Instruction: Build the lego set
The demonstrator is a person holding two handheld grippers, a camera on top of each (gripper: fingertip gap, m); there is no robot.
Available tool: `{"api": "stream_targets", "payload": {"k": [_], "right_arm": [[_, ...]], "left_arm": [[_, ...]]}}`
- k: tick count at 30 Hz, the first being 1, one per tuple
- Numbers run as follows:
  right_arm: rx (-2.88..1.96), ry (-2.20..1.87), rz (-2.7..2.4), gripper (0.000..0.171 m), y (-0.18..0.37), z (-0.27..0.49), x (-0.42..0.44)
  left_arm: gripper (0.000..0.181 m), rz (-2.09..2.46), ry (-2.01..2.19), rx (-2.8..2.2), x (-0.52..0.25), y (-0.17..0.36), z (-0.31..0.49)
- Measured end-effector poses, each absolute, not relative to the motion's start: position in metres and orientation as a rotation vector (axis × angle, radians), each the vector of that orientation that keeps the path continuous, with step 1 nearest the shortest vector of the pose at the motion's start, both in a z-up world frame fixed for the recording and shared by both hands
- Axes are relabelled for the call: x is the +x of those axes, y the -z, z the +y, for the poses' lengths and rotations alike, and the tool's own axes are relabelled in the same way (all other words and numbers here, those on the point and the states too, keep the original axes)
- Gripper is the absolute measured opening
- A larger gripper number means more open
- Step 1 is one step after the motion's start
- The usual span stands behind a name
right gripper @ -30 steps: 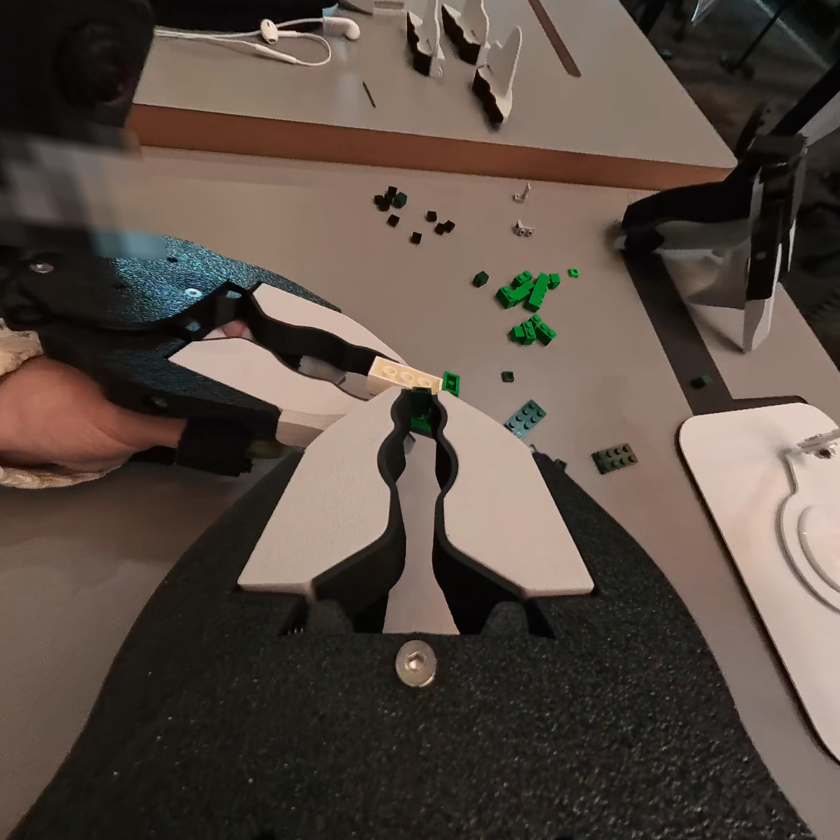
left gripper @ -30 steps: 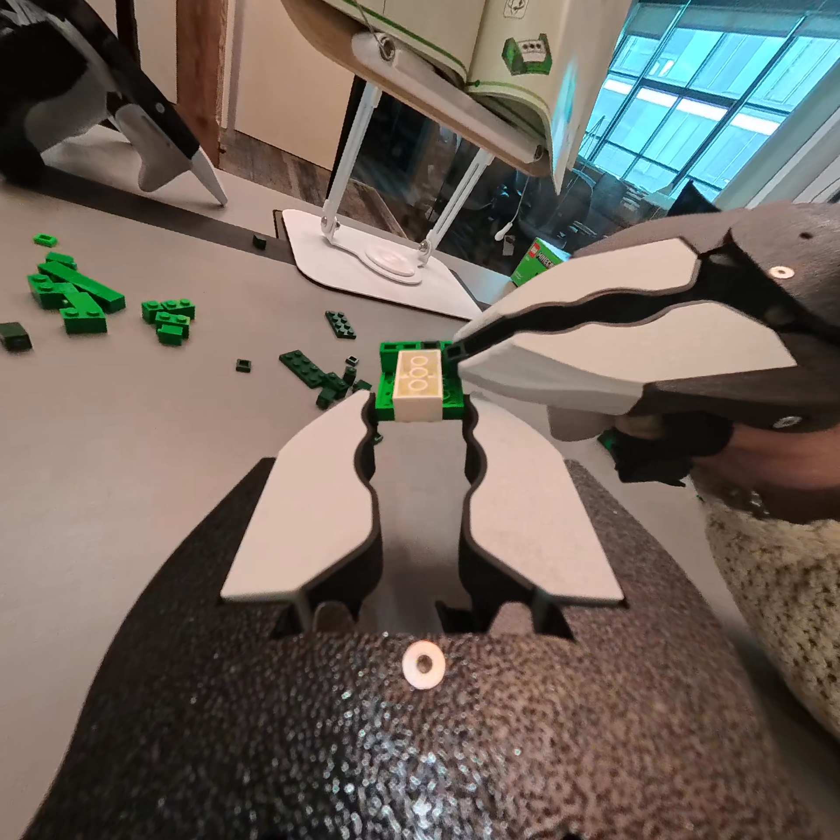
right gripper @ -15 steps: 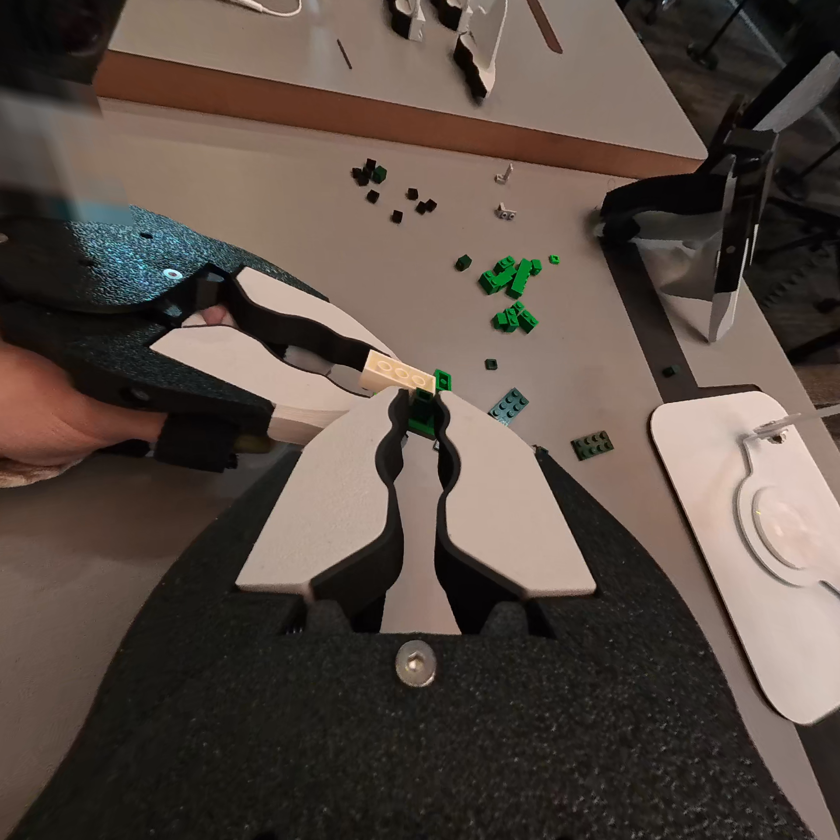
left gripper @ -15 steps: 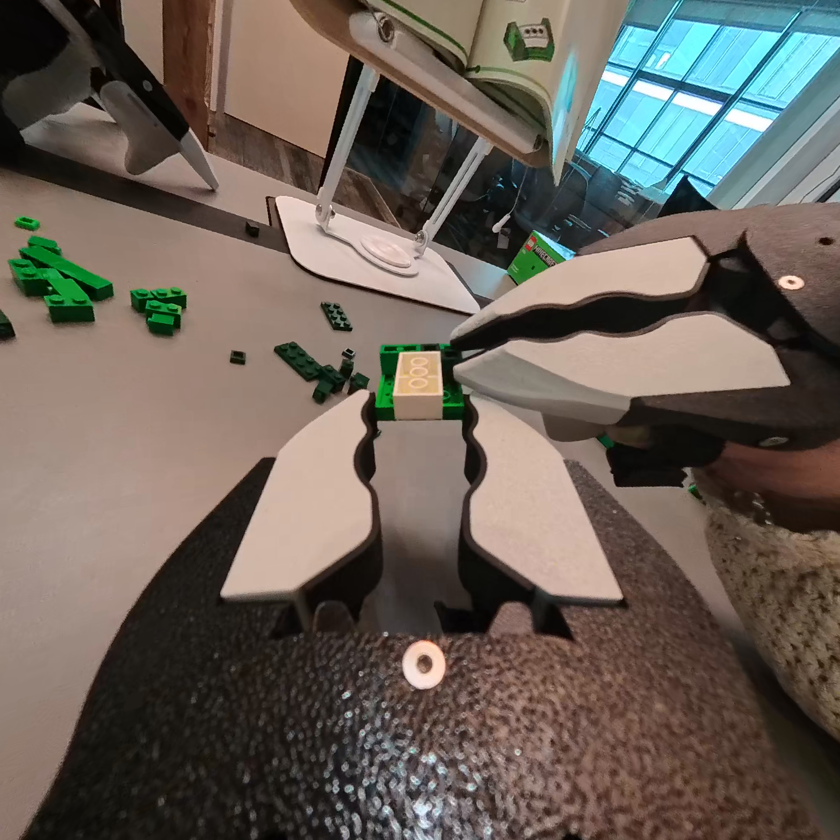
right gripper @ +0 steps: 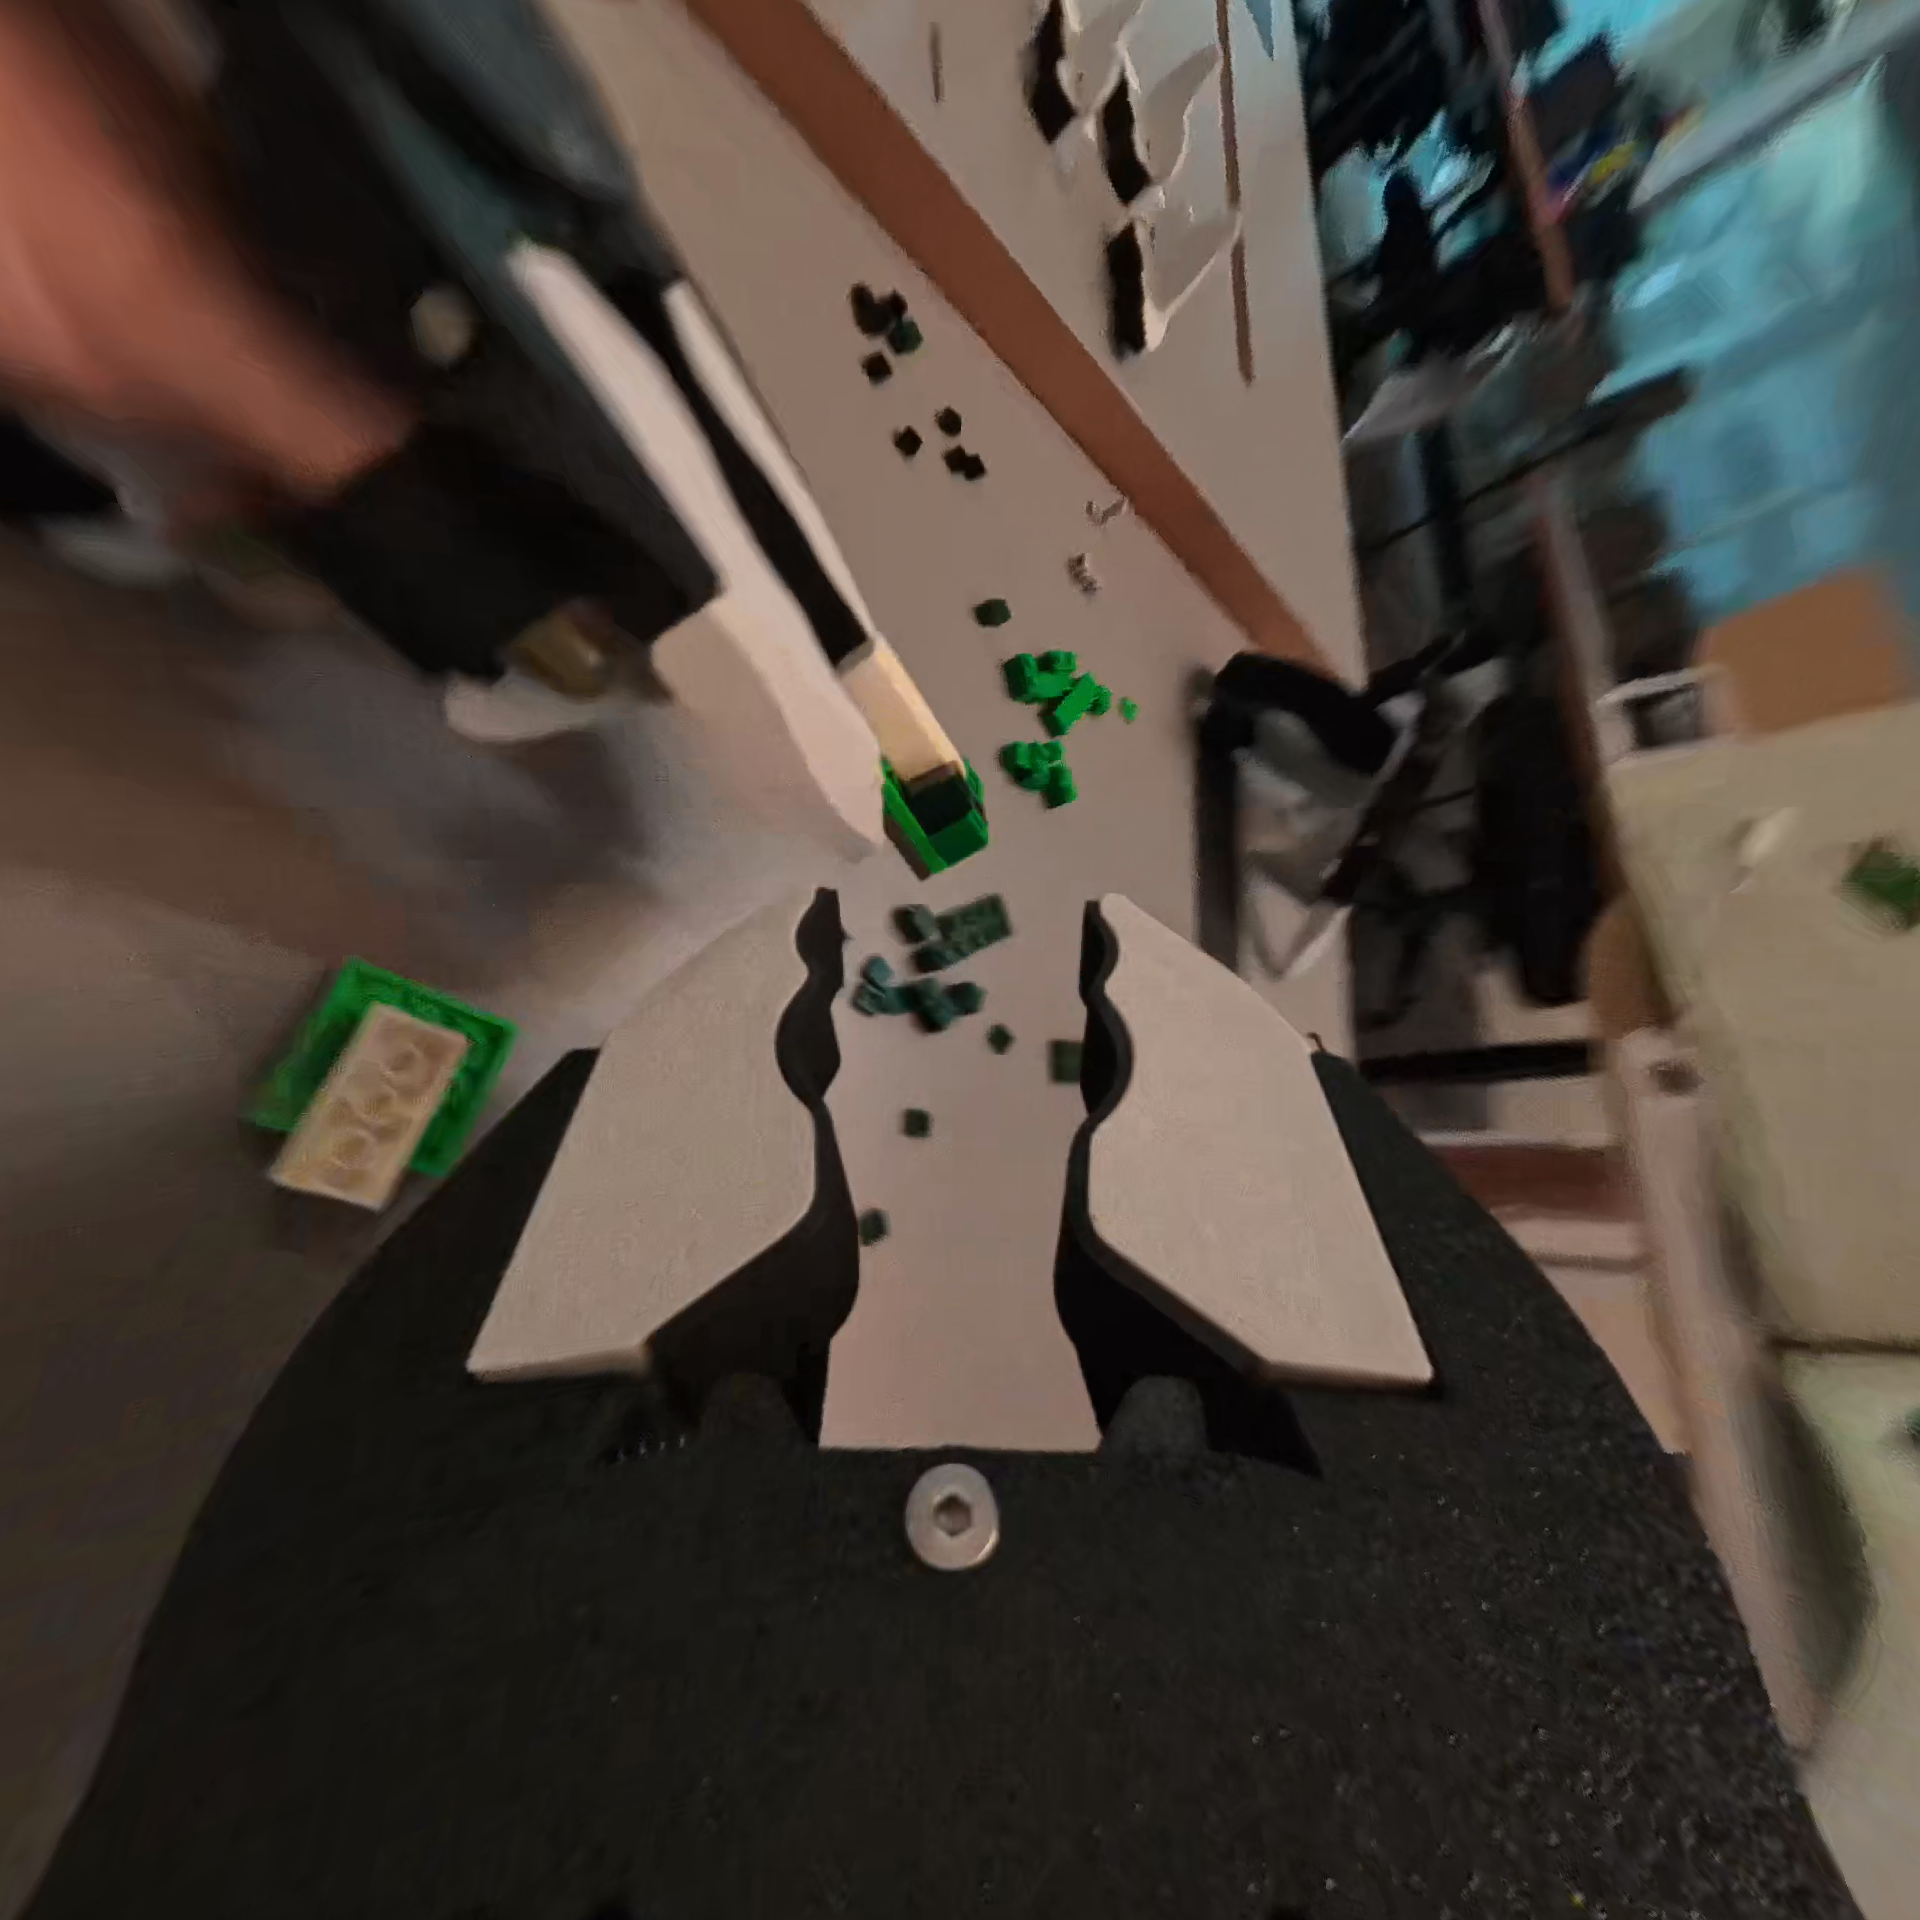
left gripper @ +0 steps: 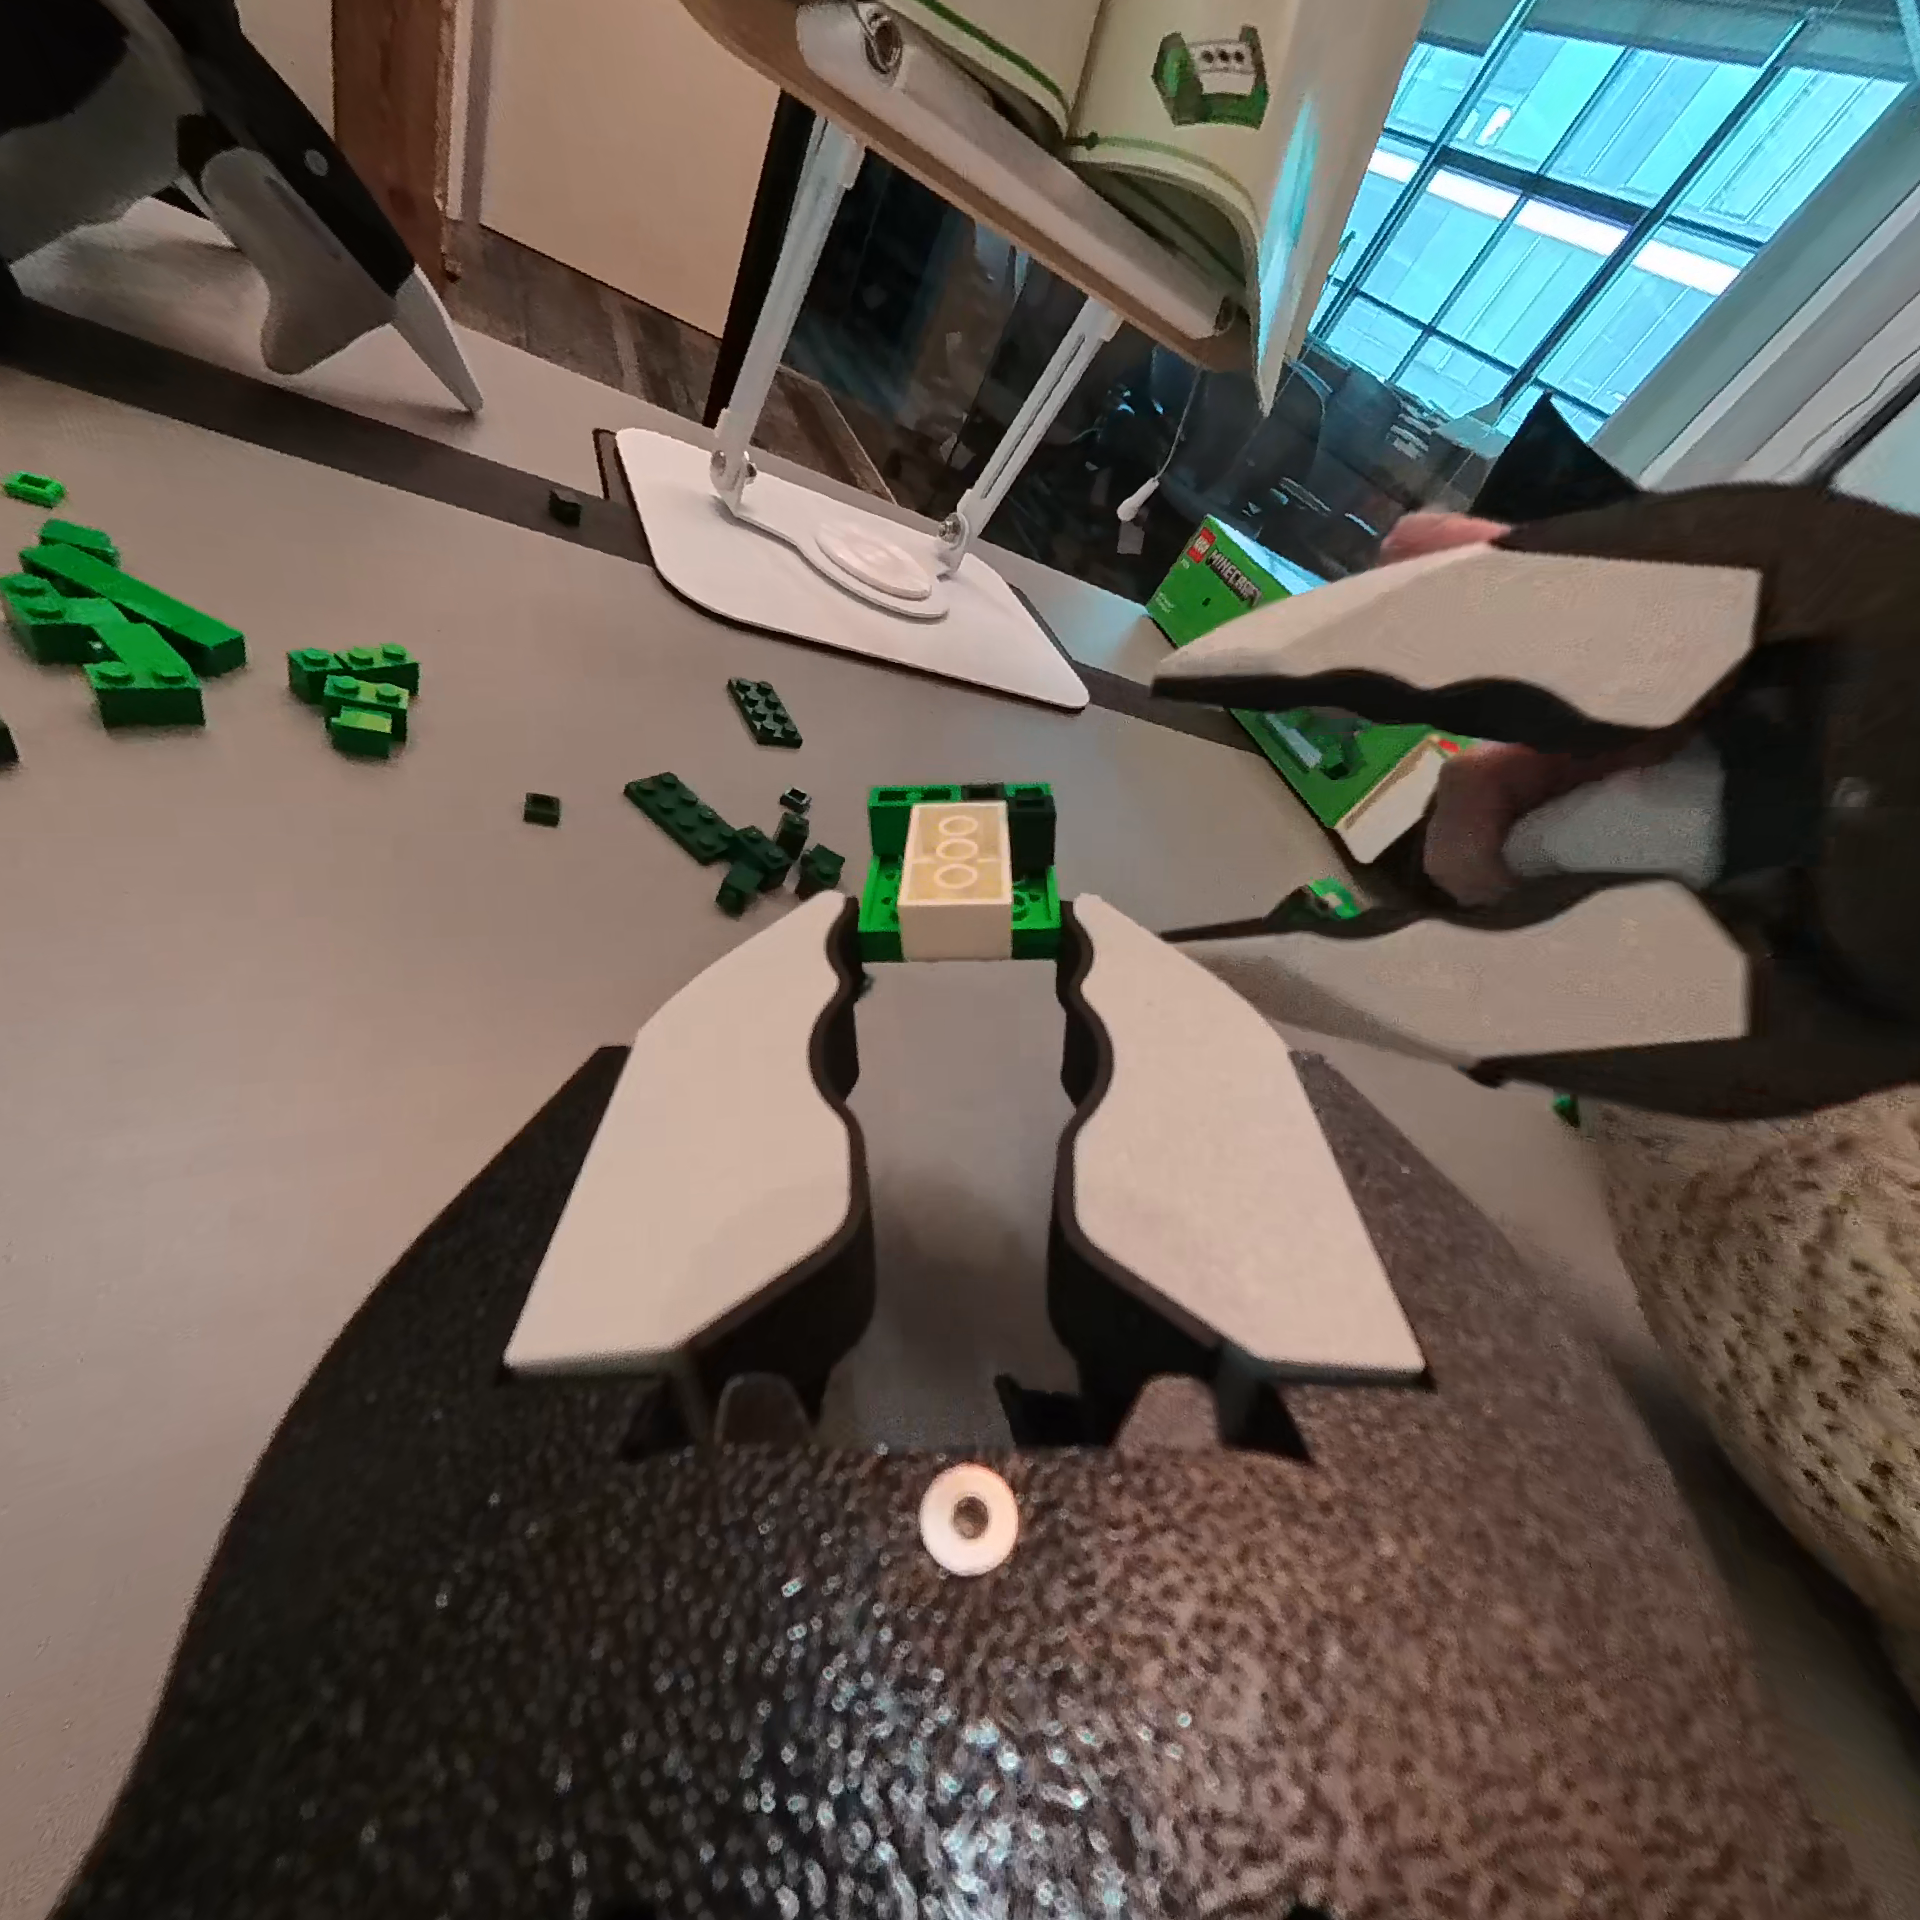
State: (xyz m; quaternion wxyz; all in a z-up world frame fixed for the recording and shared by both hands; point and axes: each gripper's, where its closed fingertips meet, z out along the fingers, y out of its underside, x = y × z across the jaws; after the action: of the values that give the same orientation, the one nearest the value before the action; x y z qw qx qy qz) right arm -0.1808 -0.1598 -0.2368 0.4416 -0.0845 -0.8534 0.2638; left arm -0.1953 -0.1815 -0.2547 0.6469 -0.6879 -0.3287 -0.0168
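Observation:
My left gripper (left gripper: 958, 914) is shut on a small assembly (left gripper: 961, 883): a bright green plate with a white brick on top and dark pieces at its far edge. It holds it just above the grey table. My right gripper (left gripper: 1174, 810) is open and empty, to the right of the assembly and apart from it. The right wrist view is blurred. There my right gripper (right gripper: 961, 904) is open, and the assembly (right gripper: 935, 816) sits beyond it in the left gripper's fingers (right gripper: 790, 748). A second green plate with a white brick (right gripper: 379, 1081) lies on the table at lower left.
Loose bright green bricks (left gripper: 114, 634) lie at the left, dark green plates (left gripper: 717, 831) near the assembly. A white stand (left gripper: 842, 582) holds the instruction booklet (left gripper: 1143, 94) behind. A green box (left gripper: 1216, 582) is at the right. A spare gripper (left gripper: 260, 208) stands at far left.
My right gripper has opened and pulled back from the assembly to the right, turning as it went. My left gripper has kept hold of the assembly.

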Motion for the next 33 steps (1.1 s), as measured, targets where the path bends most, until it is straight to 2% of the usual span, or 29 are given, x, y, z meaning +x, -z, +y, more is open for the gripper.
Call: {"api": "stream_targets", "payload": {"k": [5,17,24,31,32,33], "right_arm": [[0.144,-0.400,-1.996,0.038,0.249,-0.168,-0.181],[0.290,-0.278,-1.921,0.021,0.257,-0.172,-0.191],[0.321,-0.268,-1.935,0.019,0.258,-0.170,-0.187],[0.152,-0.394,-1.902,0.020,0.254,-0.171,-0.190],[0.117,-0.435,-1.888,0.020,0.251,-0.171,-0.190],[0.086,-0.463,-1.886,0.031,0.251,-0.170,-0.190]], "left_arm": [[0.036,-0.724,0.076,-1.581,-0.191,0.256,-0.179],[0.035,-0.704,0.116,-1.607,-0.186,0.258,-0.176],[0.035,-0.683,0.117,-1.616,-0.183,0.258,-0.175],[0.035,-0.660,0.105,-1.593,-0.185,0.253,-0.176],[0.035,-0.638,0.084,-1.588,-0.186,0.251,-0.177],[0.035,-0.608,0.054,-1.579,-0.187,0.247,-0.178]]}}
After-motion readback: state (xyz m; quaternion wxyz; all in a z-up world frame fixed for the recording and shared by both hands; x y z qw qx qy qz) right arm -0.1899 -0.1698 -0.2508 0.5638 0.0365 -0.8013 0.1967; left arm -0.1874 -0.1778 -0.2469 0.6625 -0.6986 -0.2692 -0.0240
